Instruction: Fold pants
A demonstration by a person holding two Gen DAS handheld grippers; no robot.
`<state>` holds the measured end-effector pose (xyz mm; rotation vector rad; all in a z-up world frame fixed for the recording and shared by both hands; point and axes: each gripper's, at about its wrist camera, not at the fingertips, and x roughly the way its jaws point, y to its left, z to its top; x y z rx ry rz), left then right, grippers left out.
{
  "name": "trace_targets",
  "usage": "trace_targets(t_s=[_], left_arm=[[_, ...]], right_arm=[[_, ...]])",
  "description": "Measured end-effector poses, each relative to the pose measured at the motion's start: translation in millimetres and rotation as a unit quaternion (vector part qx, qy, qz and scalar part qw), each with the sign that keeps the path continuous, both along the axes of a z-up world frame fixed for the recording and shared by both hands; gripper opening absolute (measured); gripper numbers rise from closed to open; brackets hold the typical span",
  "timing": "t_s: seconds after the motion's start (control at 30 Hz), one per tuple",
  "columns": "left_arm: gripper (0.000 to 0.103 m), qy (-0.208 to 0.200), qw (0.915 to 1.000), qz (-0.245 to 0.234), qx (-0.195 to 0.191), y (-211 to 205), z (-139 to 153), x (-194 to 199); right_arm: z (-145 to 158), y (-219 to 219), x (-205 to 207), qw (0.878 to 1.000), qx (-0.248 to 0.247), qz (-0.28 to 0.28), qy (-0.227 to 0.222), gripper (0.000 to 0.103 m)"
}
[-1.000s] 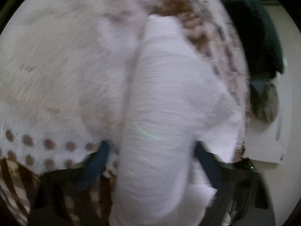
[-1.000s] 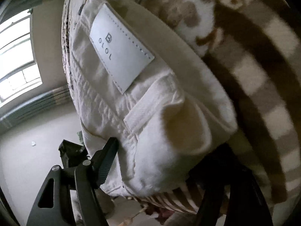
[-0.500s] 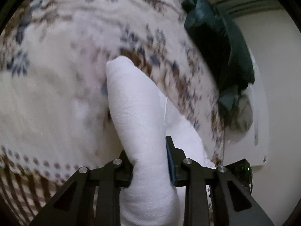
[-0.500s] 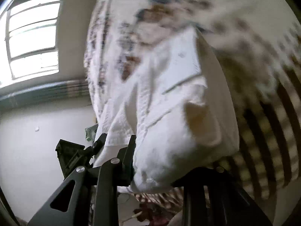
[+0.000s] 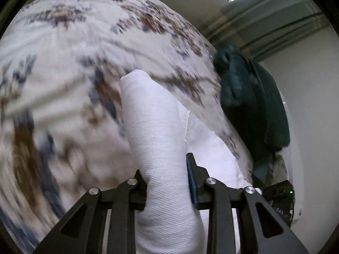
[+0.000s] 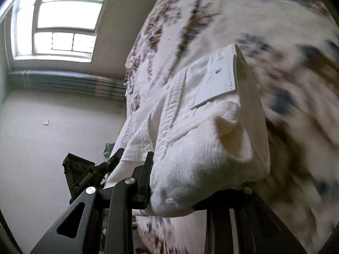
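Note:
The white pants [image 5: 156, 131] lie over a floral bedspread [image 5: 63, 84]. My left gripper [image 5: 167, 180] is shut on a bunched fold of the white fabric, which sticks out forward between the fingers. In the right wrist view my right gripper [image 6: 190, 182] is shut on the waistband end of the pants [image 6: 203, 139], where a white label patch [image 6: 218, 82] shows. The left gripper [image 6: 84, 175] is also seen there, to the lower left, holding the same garment. The cloth hides the right fingertip.
A dark green garment [image 5: 250, 105] hangs on a white appliance at the right of the bed. A window [image 6: 61, 19] and a radiator strip [image 6: 63, 82] stand on the far wall. The pale floor [image 6: 42, 144] lies beside the bed.
Both grippers closed on the pants and lifted them off the striped blanket, moving over the floral bedspread. The views now tilt up toward the wall and window.

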<state>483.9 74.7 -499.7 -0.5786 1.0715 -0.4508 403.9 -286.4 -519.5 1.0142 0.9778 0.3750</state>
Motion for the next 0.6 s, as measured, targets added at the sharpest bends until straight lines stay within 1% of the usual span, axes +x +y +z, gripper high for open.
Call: trace_targets(t_s=[0.07, 0.1, 0.13, 0.17, 0.2, 0.23, 0.27, 0.3, 0.33, 0.37, 0.4, 0.43, 0.47, 0.5, 0.57, 0.6], left_arm=[[0.025, -0.015, 0.9996, -0.004, 0.022, 22.7, -9.9, 32.7], [0.031, -0.012, 0.9988, -0.002, 0.048, 33.1, -22.8, 50.6], [0.033, 0.003, 0.9975, 0.0, 0.07, 41.7, -39.9, 64.3], [0.034, 0.026, 0.9936, 0.0, 0.11, 47.6, -60.7, 74.6], [0.038, 0.05, 0.9884, -0.003, 0.143, 50.5, -78.2, 79.8], [0.043, 0.079, 0.9842, -0.009, 0.159, 56.2, -97.0, 82.5], [0.047, 0.096, 0.9835, -0.011, 0.153, 62.8, -110.6, 79.4], [0.059, 0.097, 0.9833, -0.007, 0.154, 66.3, -114.2, 74.9], [0.072, 0.094, 0.9826, -0.002, 0.161, 69.2, -115.4, 67.7], [0.077, 0.092, 0.9815, 0.001, 0.168, 71.4, -115.7, 61.1], [0.083, 0.092, 0.9797, 0.003, 0.178, 71.8, -114.3, 53.5], [0.084, 0.093, 0.9788, 0.005, 0.183, 71.8, -114.1, 46.0], [0.085, 0.09, 0.9782, 0.008, 0.187, 72.0, -113.5, 38.3], [0.087, 0.089, 0.9779, 0.012, 0.189, 73.0, -112.6, 35.2], [0.087, 0.101, 0.9815, 0.024, 0.16, 78.6, -114.1, 29.7], [0.087, 0.107, 0.9831, 0.028, 0.146, 81.2, -111.5, 28.6]], right_arm=[[-11.5, 23.7, 46.4, 1.0, -0.011, 0.012, -0.014, 0.029], [-22.6, 34.0, 67.1, 1.0, -0.017, 0.017, -0.01, 0.03], [-40.1, 45.1, 87.3, 0.999, -0.032, 0.02, 0.008, 0.037], [-56.7, 52.3, 97.8, 0.998, -0.047, 0.02, 0.034, 0.043], [-79.8, 61.2, 110.6, 0.994, -0.069, 0.026, 0.077, 0.06], [-94.6, 67.0, 116.8, 0.99, -0.084, 0.037, 0.109, 0.076], [-104.9, 71.7, 120.1, 0.985, -0.104, 0.043, 0.132, 0.081], [-110.9, 76.1, 120.8, 0.979, -0.135, 0.046, 0.146, 0.083], [-111.2, 79.6, 120.3, 0.977, -0.147, 0.049, 0.144, 0.083], [-109.0, 82.9, 120.3, 0.976, -0.161, 0.051, 0.141, 0.083], [-105.6, 86.9, 121.6, 0.97, -0.189, 0.054, 0.142, 0.084], [-102.7, 91.1, 121.7, 0.964, -0.212, 0.057, 0.148, 0.084], [-101.6, 93.4, 121.7, 0.962, -0.217, 0.058, 0.155, 0.084], [-102.3, 93.9, 120.5, 0.96, -0.217, 0.056, 0.166, 0.084], [-105.5, 85.6, 117.4, 0.97, -0.161, 0.027, 0.182, 0.084], [-107.8, 78.8, 111.6, 0.975, -0.13, 0.01, 0.181, 0.084]])
